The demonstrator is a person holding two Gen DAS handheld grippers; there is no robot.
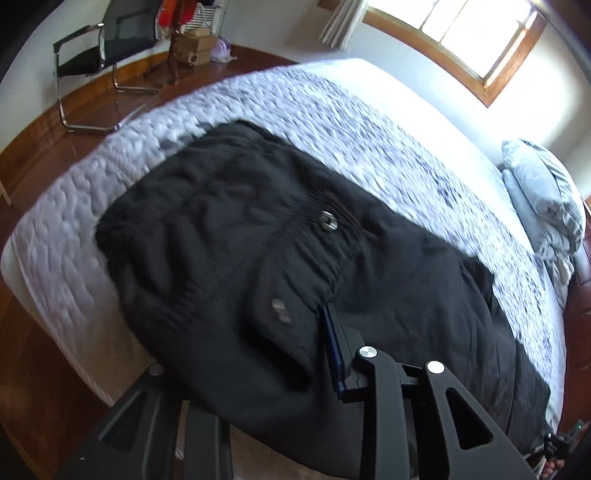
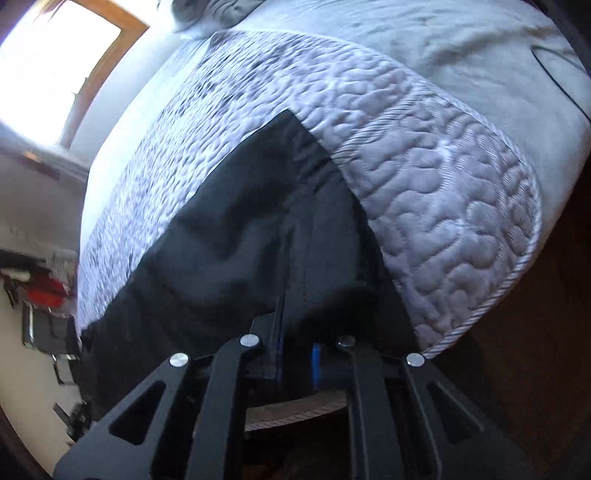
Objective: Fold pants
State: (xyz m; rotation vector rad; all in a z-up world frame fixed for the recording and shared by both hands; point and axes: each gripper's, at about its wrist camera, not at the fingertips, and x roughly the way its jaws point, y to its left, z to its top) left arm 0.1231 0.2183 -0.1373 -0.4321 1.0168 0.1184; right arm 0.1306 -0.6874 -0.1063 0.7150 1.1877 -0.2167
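Black pants [image 1: 258, 258] lie on the quilted bed, waistband with a metal button [image 1: 328, 220] near the middle. My left gripper [image 1: 314, 332] is shut on the pants at the waistband edge; only its right finger [image 1: 334, 343] shows, the other is under the cloth. In the right wrist view the pants [image 2: 229, 236] stretch away from me over the quilt. My right gripper [image 2: 295, 354] is shut on the pants' near edge, the blue pads [image 2: 315, 363] close together with cloth draped over them.
The bed [image 1: 332, 122] has a grey-white quilt [image 2: 424, 177] and a pillow [image 1: 543, 184] at its head. A black chair [image 1: 107, 48] stands on the wooden floor [image 1: 44, 133] beyond the bed. A window [image 1: 461, 33] is at the back.
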